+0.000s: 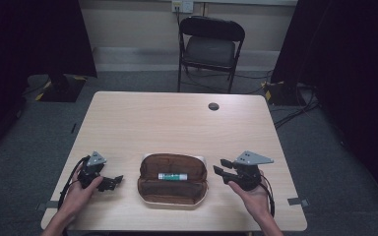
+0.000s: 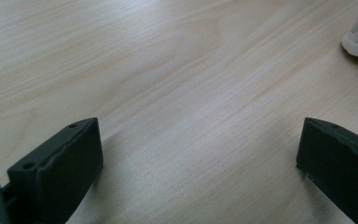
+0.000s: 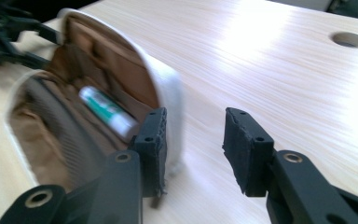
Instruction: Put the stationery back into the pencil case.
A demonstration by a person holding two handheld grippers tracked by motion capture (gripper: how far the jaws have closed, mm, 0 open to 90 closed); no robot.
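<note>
Open brown pouch holding green-white tube, table's near edge.

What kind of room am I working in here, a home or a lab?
Probably a lab or recording room, not a home: a bare desk with a cable hole, a folding chair against the wall, dark curtains at the sides, and cables across grey carpet.

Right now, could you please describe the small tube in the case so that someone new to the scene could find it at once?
Start at the wooden table and find the open brown case near its front edge, between the left gripper and right gripper. Lying inside it is a small tube. Its green and white colouring stands out against the brown lining.
</note>
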